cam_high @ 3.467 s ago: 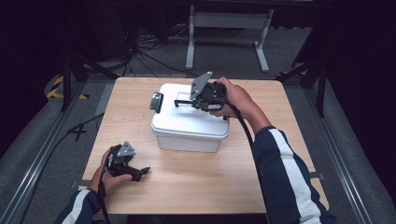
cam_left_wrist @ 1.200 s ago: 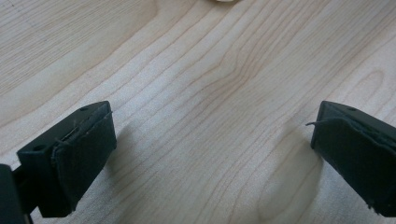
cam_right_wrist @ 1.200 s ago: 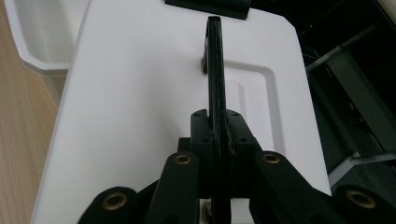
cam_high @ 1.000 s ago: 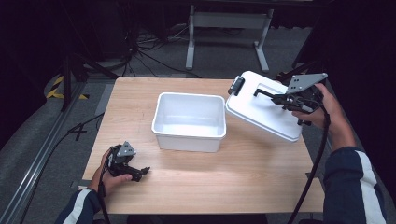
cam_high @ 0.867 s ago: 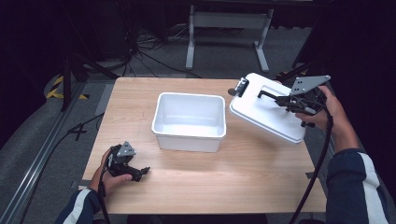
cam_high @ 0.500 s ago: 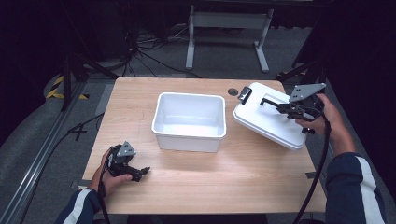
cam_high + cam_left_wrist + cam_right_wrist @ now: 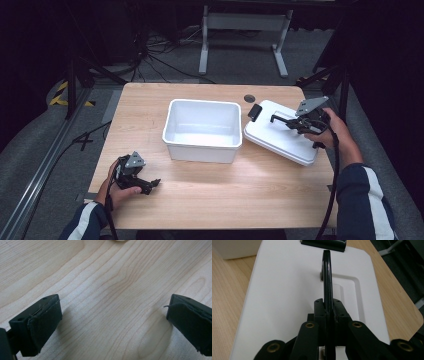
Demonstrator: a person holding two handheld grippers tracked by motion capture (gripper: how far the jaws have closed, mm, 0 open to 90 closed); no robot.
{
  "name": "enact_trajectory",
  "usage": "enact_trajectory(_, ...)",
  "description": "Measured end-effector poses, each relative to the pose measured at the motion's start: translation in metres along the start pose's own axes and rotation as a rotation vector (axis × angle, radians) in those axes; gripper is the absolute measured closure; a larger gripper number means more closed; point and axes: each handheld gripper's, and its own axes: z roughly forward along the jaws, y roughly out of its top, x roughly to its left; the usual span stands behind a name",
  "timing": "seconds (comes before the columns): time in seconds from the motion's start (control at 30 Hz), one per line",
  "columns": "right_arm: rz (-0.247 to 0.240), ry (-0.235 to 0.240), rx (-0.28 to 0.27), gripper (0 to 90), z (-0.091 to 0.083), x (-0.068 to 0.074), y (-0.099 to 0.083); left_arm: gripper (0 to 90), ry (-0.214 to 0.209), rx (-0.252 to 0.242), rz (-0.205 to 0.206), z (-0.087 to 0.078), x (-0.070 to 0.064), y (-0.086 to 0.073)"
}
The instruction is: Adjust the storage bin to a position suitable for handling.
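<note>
A white box [image 7: 202, 130] stands open-topped in the middle of the table, nothing visible inside. Its white lid [image 7: 280, 132] lies to the right of it on the table, a black latch [image 7: 254, 112] at its near-box end. My right gripper [image 7: 292, 121] is shut on the lid's thin black handle [image 7: 327, 277], which runs upright between the jaws in the right gripper view; the lid [image 7: 287, 290] spreads below. My left gripper [image 7: 150, 185] rests at the table's front left, open, with bare wood between its black pads [image 7: 45, 320].
The wooden table [image 7: 240, 195] has a small round grommet [image 7: 249, 98] at its back edge behind the lid. A metal stand [image 7: 245, 22] and cables lie on the dark floor beyond. The lid's right end sits near the table's right edge.
The right gripper lifted the lid off the box, carried it to the right and lowered it to the table. The left gripper stayed still.
</note>
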Motion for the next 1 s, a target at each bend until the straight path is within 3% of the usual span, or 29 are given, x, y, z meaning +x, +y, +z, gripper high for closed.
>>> enact_trajectory(0.3,0.033,0.033,0.019,84.1,0.02,-0.005,-0.008,0.5,-0.002,0.001,-0.001,0.0,0.0,0.0)
enact_trajectory(0.53,0.048,0.02,0.058,82.3,0.036,-0.006,-0.012,0.5,-0.002,0.001,-0.001,0.0,0.0,0.0)
enact_trajectory(0.57,0.068,0.013,0.056,81.4,0.039,-0.007,-0.014,0.5,-0.002,0.001,-0.001,0.0,0.0,0.0)
enact_trajectory(0.7,0.102,0.007,0.027,82.8,0.037,-0.009,-0.017,0.5,-0.002,0.001,-0.001,0.0,0.0,0.0)
enact_trajectory(1.0,0.104,0.01,0.023,82.3,0.035,-0.007,-0.016,0.5,-0.001,-0.002,0.0,0.0,0.0,0.0)
